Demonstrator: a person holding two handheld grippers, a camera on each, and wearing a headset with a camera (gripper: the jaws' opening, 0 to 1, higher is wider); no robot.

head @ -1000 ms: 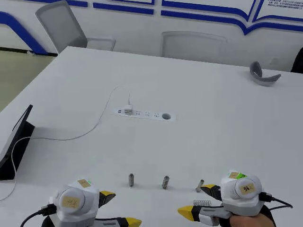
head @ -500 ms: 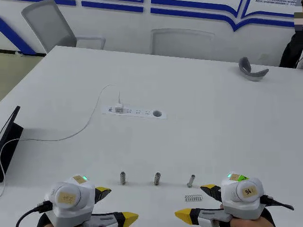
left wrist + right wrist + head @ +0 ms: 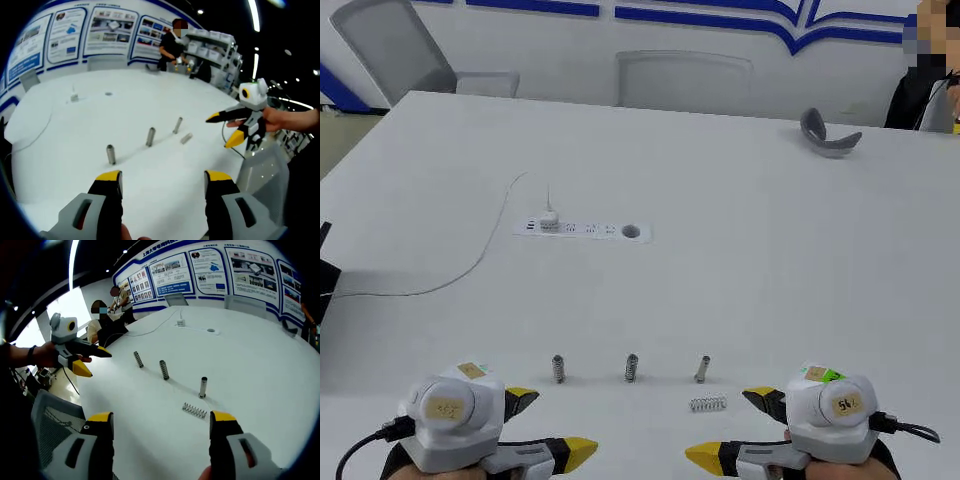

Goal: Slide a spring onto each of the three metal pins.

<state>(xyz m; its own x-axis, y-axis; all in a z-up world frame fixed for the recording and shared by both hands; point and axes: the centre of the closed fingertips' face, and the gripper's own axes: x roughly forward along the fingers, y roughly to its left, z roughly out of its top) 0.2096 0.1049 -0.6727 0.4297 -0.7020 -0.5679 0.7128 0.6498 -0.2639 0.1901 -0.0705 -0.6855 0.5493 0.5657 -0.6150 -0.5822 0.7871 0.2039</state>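
Three metal pins stand in a row on the white table (image 3: 740,280). The left pin (image 3: 558,368) and the middle pin (image 3: 631,367) each carry a spring. The right pin (image 3: 702,368) is bare, and a loose spring (image 3: 708,404) lies flat just in front of it. My left gripper (image 3: 550,425) is open and empty, near the front edge left of the row. My right gripper (image 3: 732,428) is open and empty, right of the loose spring. In the right gripper view, the loose spring (image 3: 194,410) lies between the jaws, ahead of the tips, before the bare pin (image 3: 202,387). In the left gripper view, the left pin (image 3: 111,154) stands nearest.
A white power strip (image 3: 582,229) with a plug and a cable trailing left lies mid-table. A grey curved object (image 3: 828,135) rests at the far right. Chairs (image 3: 682,78) stand behind the table. A person (image 3: 925,70) sits at the far right corner.
The head camera has shifted, so the whole picture slid left and up. Pins, loose spring and both open grippers keep their places relative to each other.
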